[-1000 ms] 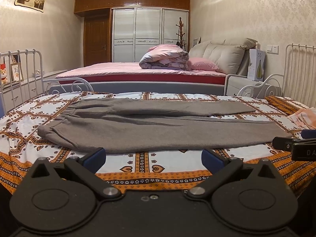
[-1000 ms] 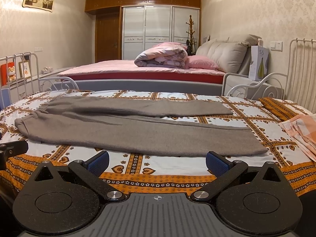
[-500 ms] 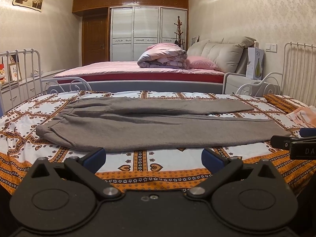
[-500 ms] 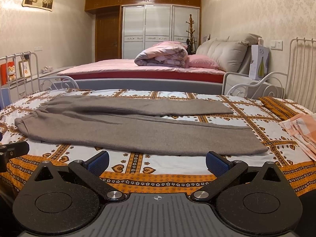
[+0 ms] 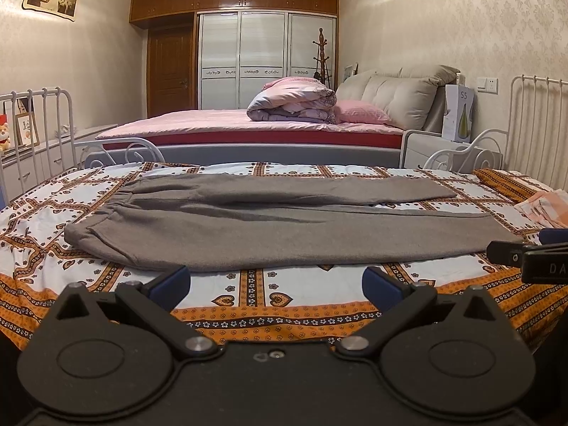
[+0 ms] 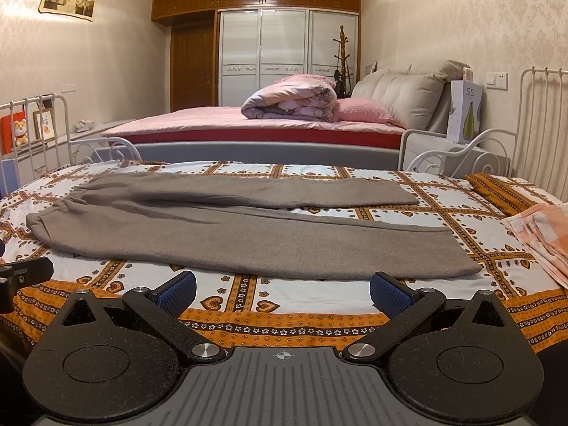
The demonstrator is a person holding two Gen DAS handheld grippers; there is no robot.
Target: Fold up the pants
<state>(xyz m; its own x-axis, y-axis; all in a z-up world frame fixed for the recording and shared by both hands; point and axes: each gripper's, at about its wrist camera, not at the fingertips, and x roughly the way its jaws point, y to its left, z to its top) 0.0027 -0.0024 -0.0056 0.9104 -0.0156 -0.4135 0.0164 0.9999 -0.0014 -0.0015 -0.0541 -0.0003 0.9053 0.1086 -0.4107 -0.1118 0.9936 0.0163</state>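
Observation:
Grey pants (image 5: 277, 227) lie flat across the patterned bed, waistband at the left, both legs stretching right; they also show in the right wrist view (image 6: 248, 227). My left gripper (image 5: 276, 284) is open and empty, just short of the near leg's front edge. My right gripper (image 6: 283, 289) is open and empty, in front of the near leg toward its cuff end. The right gripper's tip shows at the right edge of the left wrist view (image 5: 525, 254). The left gripper's tip shows at the left edge of the right wrist view (image 6: 25, 273).
The bedspread (image 5: 248, 298) is white and orange. A folded peach checked cloth (image 6: 539, 234) lies at the right. White metal bed rails (image 6: 543, 124) stand at both ends. A second bed with a pink quilt (image 6: 291, 101) is behind.
Both views have shifted only slightly; the left wrist view sits a touch lower and closer to the bed. The pants have not moved and both grippers stay open.

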